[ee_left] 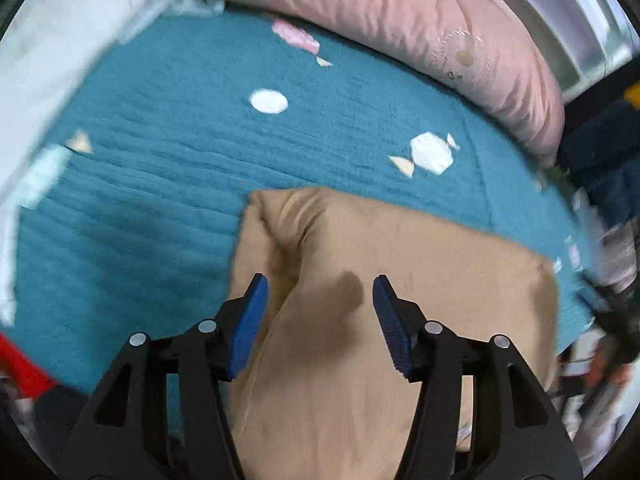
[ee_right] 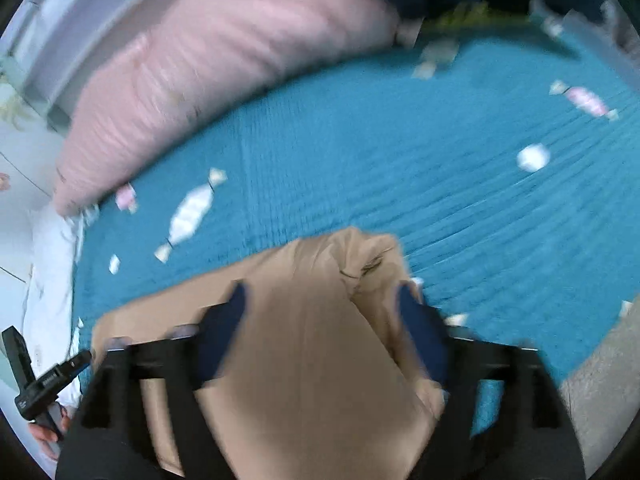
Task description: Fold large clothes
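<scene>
No readable brand or label anywhere; there is small white lettering on the black device (ee_right: 48, 380) at the lower-left edge of my right wrist view, but it's too blurred to read. The tan garment (ee_left: 400, 280) lies folded into a rough rectangle on the teal bedspread (ee_left: 160, 160), near the close edge of the bed. In the left wrist view its long axis runs left-right across the frame, with a bunched, creased corner at the far left and a flatter corner to the right. My left gripper (ee_left: 320, 292) hangs over the garment with its blue pads spread wide, nothing between them, released. In the right wrist view the tan garment (ee_right: 304, 360) shows under my right gripper (ee_right: 324, 300), fingers apart and empty too, though motion blur smears them. The puckered corner sits just ahead of the right-hand finger there. The bedspread has a white and pink candy print. A pink pillow (ee_left: 400, 12) lies along the far edge, well apart from the garment. Dark navy fabric (ee_left: 600, 152) sits just past the pillow's end.
</scene>
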`<action>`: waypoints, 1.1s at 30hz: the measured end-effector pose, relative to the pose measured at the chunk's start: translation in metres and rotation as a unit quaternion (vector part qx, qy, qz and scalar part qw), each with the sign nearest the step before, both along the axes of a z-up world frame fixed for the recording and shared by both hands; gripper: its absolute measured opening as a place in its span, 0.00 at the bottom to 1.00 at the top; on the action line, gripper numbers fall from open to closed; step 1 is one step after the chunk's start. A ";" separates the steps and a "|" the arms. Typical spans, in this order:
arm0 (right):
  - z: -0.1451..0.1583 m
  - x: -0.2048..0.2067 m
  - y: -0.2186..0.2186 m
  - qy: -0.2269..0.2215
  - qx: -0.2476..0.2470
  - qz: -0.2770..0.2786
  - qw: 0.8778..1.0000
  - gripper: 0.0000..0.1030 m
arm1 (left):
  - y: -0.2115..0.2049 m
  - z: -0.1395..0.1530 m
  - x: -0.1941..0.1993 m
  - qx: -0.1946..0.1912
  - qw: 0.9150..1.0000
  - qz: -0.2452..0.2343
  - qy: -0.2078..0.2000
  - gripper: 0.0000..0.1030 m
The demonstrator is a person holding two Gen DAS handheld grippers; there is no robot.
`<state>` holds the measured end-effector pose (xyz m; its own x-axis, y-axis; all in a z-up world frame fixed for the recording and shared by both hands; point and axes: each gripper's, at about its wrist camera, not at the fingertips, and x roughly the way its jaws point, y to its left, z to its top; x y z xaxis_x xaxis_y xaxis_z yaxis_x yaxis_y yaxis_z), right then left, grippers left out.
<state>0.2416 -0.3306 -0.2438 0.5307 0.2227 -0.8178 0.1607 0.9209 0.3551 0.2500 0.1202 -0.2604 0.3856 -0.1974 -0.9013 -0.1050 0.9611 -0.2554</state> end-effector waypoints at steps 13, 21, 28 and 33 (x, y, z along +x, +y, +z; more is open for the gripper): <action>-0.093 -0.076 0.037 0.184 -0.042 0.080 0.979 0.08 | -0.034 -0.065 -0.078 0.017 0.997 -0.049 0.063 0.54; -0.098 -0.074 0.028 0.193 -0.010 0.059 0.979 0.11 | -0.033 -0.058 -0.078 0.030 0.996 -0.042 0.072 0.54; -0.058 -0.087 -0.005 0.160 0.023 0.031 0.986 0.58 | -0.041 -0.022 -0.086 0.026 0.996 -0.046 0.067 0.55; -0.031 -0.089 -0.023 0.109 0.000 -0.011 0.994 0.85 | -0.060 0.004 -0.084 0.031 0.997 -0.048 0.044 0.78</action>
